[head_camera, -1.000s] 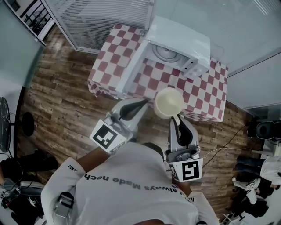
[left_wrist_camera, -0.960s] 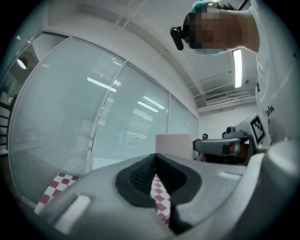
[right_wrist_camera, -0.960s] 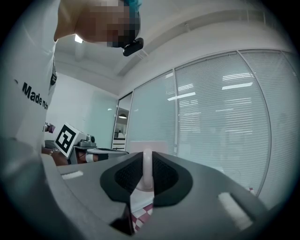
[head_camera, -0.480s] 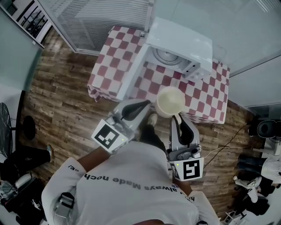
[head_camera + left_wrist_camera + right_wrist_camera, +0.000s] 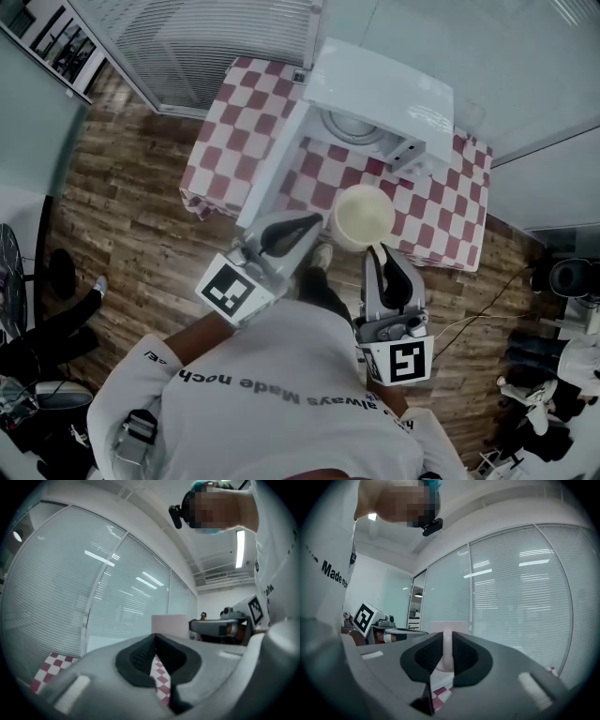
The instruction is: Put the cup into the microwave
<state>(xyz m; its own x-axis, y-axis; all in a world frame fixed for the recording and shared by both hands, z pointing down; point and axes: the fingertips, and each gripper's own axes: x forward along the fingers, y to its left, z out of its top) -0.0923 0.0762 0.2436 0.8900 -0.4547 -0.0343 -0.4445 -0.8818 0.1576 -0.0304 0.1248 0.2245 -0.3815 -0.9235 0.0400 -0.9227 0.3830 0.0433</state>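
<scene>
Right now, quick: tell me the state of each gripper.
Left gripper: closed, nothing in it.
Right gripper: closed on the cup.

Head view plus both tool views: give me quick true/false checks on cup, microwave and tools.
1. The microwave stands open. True.
2. The cup already sits inside the microwave. False: it is held outside, in front of the opening.
3. The right tool is shut on the cup. True.
4. The left tool grips the cup too. False: its jaws are together with nothing between them.
5. The tablecloth is plain white. False: it is red-and-white checked.
</scene>
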